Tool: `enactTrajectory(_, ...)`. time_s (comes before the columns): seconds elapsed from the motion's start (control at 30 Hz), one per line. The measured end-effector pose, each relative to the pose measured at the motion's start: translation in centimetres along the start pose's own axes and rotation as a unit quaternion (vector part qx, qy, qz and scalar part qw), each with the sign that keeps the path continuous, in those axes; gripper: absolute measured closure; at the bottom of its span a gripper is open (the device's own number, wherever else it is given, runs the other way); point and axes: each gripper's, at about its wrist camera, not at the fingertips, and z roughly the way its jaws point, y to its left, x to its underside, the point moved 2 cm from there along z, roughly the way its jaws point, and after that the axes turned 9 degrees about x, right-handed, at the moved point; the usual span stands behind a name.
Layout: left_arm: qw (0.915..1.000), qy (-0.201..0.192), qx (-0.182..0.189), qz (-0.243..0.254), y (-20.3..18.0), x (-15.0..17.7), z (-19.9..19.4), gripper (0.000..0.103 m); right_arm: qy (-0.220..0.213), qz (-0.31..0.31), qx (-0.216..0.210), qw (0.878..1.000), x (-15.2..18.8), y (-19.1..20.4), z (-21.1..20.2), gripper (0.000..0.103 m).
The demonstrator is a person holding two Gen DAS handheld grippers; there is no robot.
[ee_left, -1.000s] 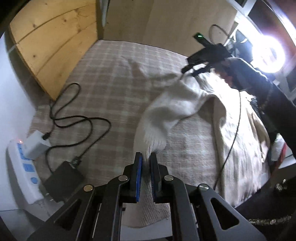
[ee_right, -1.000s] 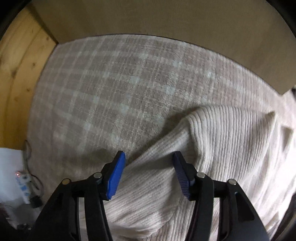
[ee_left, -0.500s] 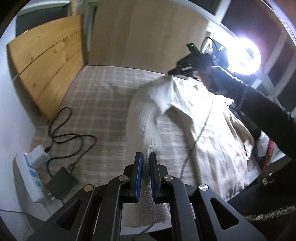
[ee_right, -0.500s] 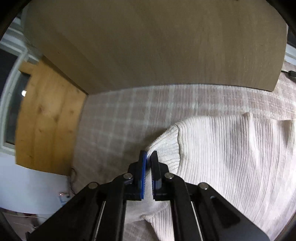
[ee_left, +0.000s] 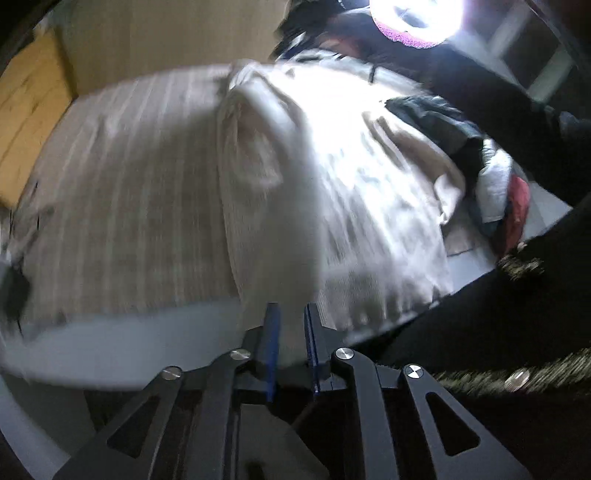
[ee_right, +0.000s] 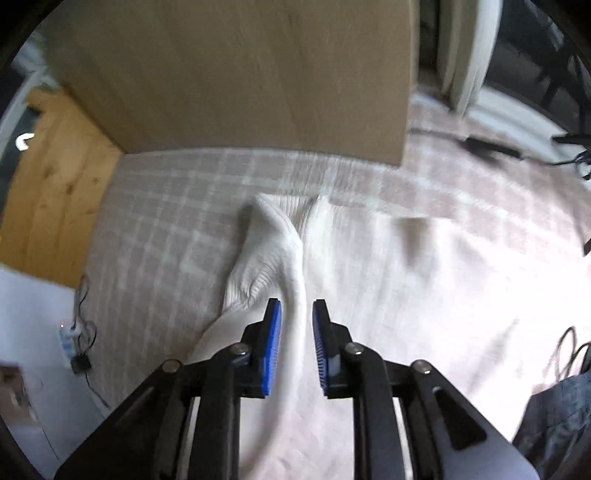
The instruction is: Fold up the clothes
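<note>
A cream ribbed sweater (ee_left: 314, 166) lies on the checked bed cover (ee_left: 129, 184), one sleeve drawn across its body. The left wrist view is blurred by motion. My left gripper (ee_left: 291, 321) hangs over the bed's near edge, its jaws opening while the sleeve end fills the gap between the blue pads. In the right wrist view the sweater (ee_right: 266, 266) rises in a narrow fold towards my right gripper (ee_right: 296, 317). Those jaws are opening too. The fold runs between the pads with a slim gap on each side.
A tan headboard (ee_right: 240, 74) and a wooden panel (ee_right: 55, 192) bound the bed. A power strip with cables (ee_right: 68, 339) lies on the floor at left. A dark garment (ee_right: 554, 424) sits at lower right. A person's dark sleeve (ee_left: 498, 110), a ring light (ee_left: 413, 14) and a clothes pile (ee_left: 495, 184) are at the right.
The right gripper shut on the sweater's shoulder, lifted it, and now stands parted. The left gripper carried the sleeve end across towards the sweater's body, and its jaws are wider.
</note>
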Motion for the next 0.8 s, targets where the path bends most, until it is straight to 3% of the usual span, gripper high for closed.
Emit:
enactTrajectory(0.07, 0.9989, -0.018, -0.015, -0.042, 0.5, 0.9, -0.3, 0.086, -0.017, -0.037, 0.009, 0.999, 1.2, 0.3, -1.5, 0.071)
enactTrajectory(0.17, 0.9954, -0.051, -0.042, -0.069, 0.9, 1.2, -0.5, 0.083, -0.031, -0.103, -0.005, 0.994, 3.7, 1.3, -3.1, 0.071)
enactTrajectory(0.27, 0.9919, -0.076, -0.058, -0.084, 1.8, 0.6, 1.0, 0.078, -0.028, -0.145, -0.04, 0.988, 5.5, 3.4, -2.5, 0.071)
enactTrajectory(0.4, 0.9889, -0.076, -0.07, -0.107, 3.1, 0.1, 4.0, 0.078, -0.005, -0.211, -0.028, 0.977, 7.1, 7.5, 0.6, 0.07)
enactTrajectory(0.47, 0.9891, -0.072, -0.068, -0.109, 3.3, 0.4, 4.9, 0.078, 0.007, -0.257, -0.004, 0.966, 8.0, 10.0, 2.7, 0.07)
enactTrajectory(0.57, 0.9894, -0.07, -0.067, -0.108, 3.3, 0.9, 5.5, 0.078, 0.005, -0.335, 0.065, 0.94, 9.7, 13.0, 5.2, 0.07)
enactTrajectory(0.67, 0.9898, -0.07, -0.065, -0.106, 3.4, 1.2, 5.8, 0.078, 0.004, -0.373, 0.13, 0.918, 10.1, 14.3, 7.3, 0.07)
enactTrajectory(0.73, 0.9899, -0.069, -0.065, -0.106, 3.5, 1.1, 6.0, 0.078, 0.006, -0.364, 0.122, 0.923, 9.3, 14.6, 7.5, 0.093)
enactTrajectory(0.8, 0.9903, -0.075, -0.058, -0.102, 3.3, 1.4, 5.8, 0.078, -0.001, -0.326, 0.072, 0.943, 7.7, 15.3, 6.4, 0.093)
